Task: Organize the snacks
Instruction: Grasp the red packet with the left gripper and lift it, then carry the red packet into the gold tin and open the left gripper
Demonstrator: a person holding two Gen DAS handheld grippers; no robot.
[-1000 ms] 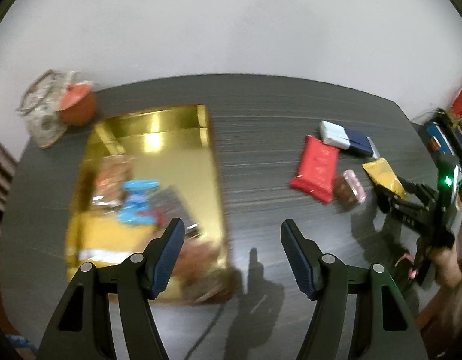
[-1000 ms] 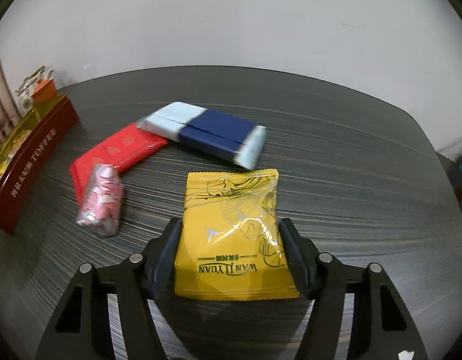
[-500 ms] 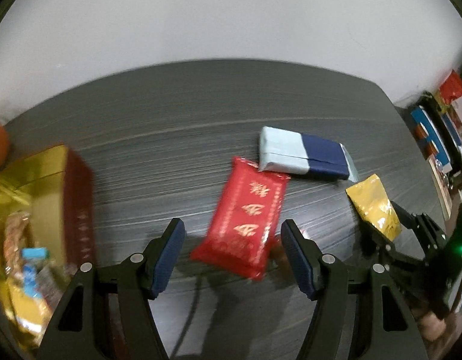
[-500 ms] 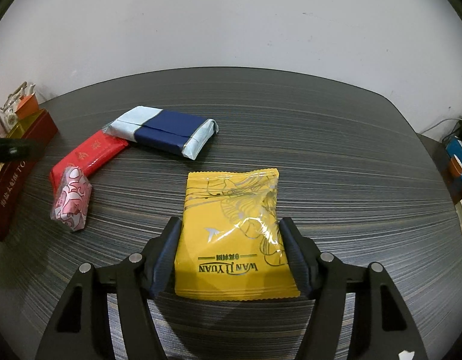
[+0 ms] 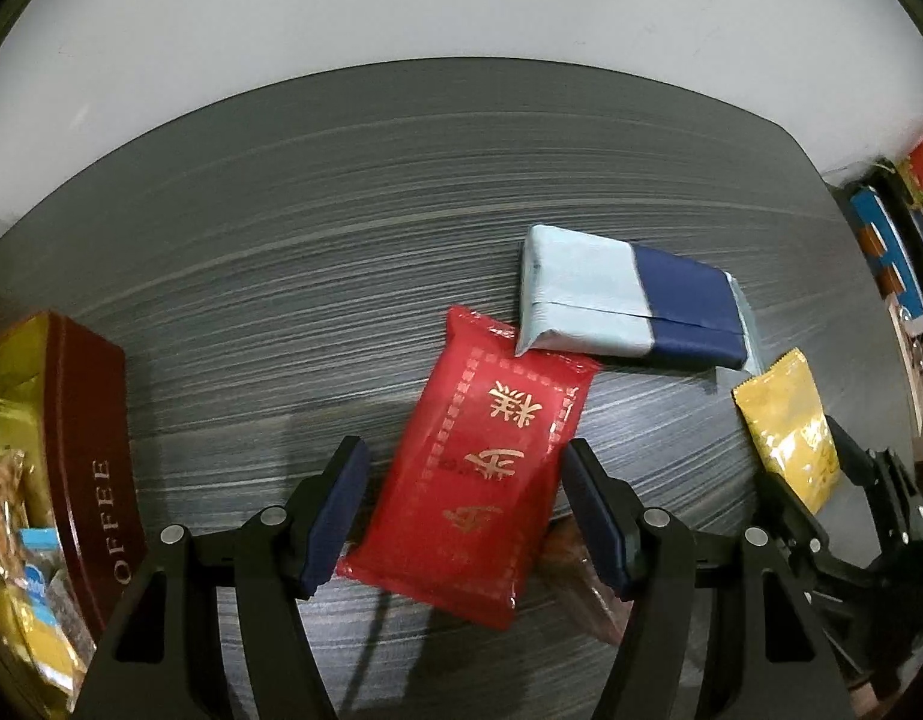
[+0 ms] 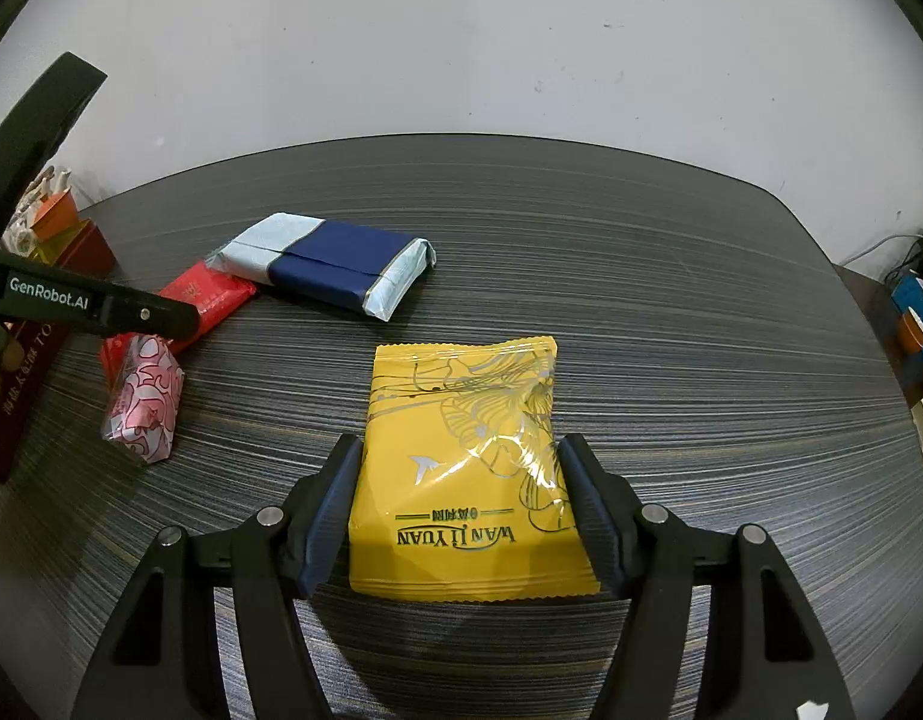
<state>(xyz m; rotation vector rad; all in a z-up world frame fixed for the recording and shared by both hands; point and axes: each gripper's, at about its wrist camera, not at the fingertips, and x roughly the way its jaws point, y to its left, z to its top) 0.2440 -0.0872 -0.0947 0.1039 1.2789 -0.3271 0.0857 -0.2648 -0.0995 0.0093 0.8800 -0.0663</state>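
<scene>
The flat red foil snack packet with gold characters (image 5: 485, 468) lies on the dark wood-grain table (image 5: 341, 228) with its near end between the pads of the left gripper (image 5: 464, 516), its long axis running away from the jaws and leaning right, its far end tucked under the pale-and-navy wrapped pack (image 5: 623, 312). The left jaws stand wide apart, with a gap at the left pad; whether the right pad touches the packet I cannot tell. Right of that red packet, the right gripper (image 6: 461, 516) has its jaws closed against both sides of the yellow foil pouch (image 6: 467, 468).
</scene>
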